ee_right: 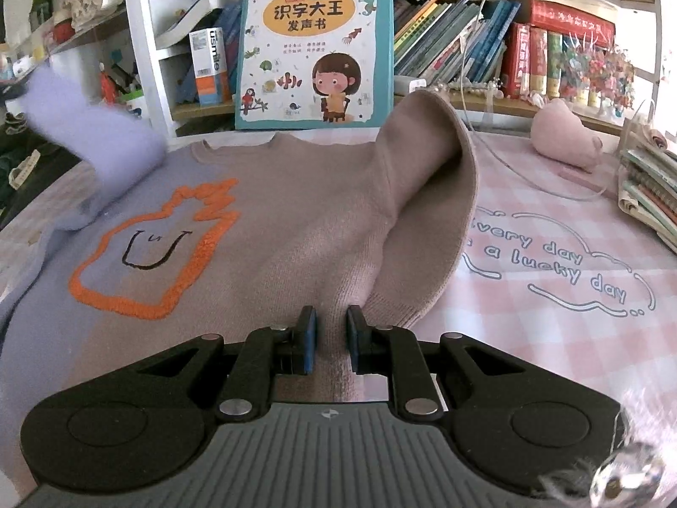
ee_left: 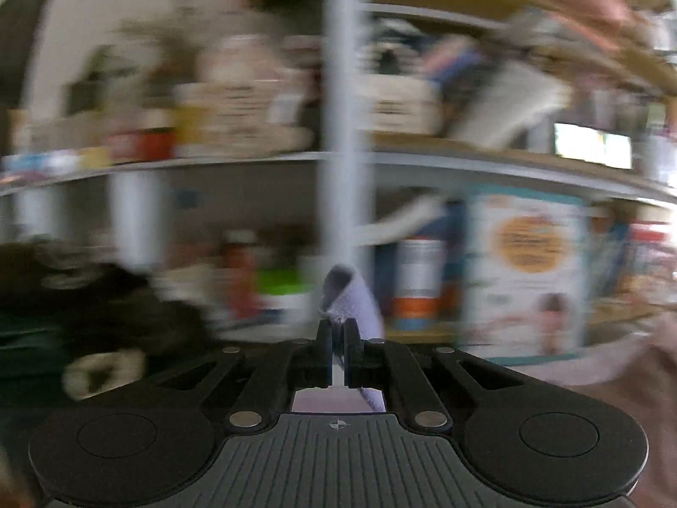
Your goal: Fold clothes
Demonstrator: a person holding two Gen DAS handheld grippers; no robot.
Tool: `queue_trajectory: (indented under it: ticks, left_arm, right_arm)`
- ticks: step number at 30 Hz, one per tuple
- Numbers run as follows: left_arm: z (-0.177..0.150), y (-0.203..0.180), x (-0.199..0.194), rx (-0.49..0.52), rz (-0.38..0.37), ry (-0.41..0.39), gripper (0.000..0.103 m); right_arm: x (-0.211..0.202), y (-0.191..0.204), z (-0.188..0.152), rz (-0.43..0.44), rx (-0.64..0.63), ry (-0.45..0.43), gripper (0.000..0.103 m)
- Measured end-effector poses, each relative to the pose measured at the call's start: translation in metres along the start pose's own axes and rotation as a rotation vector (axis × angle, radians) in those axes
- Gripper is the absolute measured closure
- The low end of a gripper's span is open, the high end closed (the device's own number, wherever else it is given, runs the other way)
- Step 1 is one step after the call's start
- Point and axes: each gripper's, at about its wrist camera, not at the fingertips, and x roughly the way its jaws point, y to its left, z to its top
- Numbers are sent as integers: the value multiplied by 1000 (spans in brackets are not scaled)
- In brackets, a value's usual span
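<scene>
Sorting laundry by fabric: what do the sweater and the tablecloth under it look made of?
The sweater looks like soft matte knit, wool or acrylic: fine ribbed stitches show, and the orange outline looks fuzzy. The tablecloth looks like smooth printed cloth or vinyl, pink checked; which one I cannot tell.

A pink checked tablecloth (ee_right: 550,220) carries the sweater (ee_right: 296,220) at centre, a pink plush toy (ee_right: 562,133) at two o'clock, stacked notebooks (ee_right: 647,186) at three

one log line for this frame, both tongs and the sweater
left tongs: shut on lilac sleeve, lifted | right tongs: open over sweater | beige sleeve: folded inward | stage: folding sleeves
</scene>
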Motion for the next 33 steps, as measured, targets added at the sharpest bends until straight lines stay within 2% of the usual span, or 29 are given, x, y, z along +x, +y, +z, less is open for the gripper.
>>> queue_trajectory:
  ticks: [2,7,11,17,24,27,28,29,30,31,33]
  left_arm:
    - [-2,32,4,-41,69,20,98]
    - [-15,81,10,-93,185,66,98]
    - [-26,101,11,-86,266,90,98]
    - [-28,119,13,-103,302,97,98]
    - [-24,133,16,-116,319,97,98]
    - [-27,137,19,-120,340,121,91]
    - [-29,136,17,-113,361,129,79]
    - [-31,133,12,-110,359,124,72]
    - [-33,130,6,-108,355,117,60]
    - [-35,127,0,-106,351,111,56]
    - [-39,118,-14,-124,285,129,55]
  right_arm:
    - [0,0,1,0,3,7,88]
    - [0,-2,2,8,32,18,88]
    - [0,-1,2,4,38,21,88]
    - [1,4,2,-16,25,25,87]
    - [2,8,2,14,42,26,87]
    - [2,9,2,23,41,25,87]
    - [2,9,2,26,43,25,87]
    - [2,7,3,32,50,26,87]
    - [2,6,3,38,57,27,87]
    - [2,4,3,44,64,28,87]
    - [2,3,4,51,72,31,87]
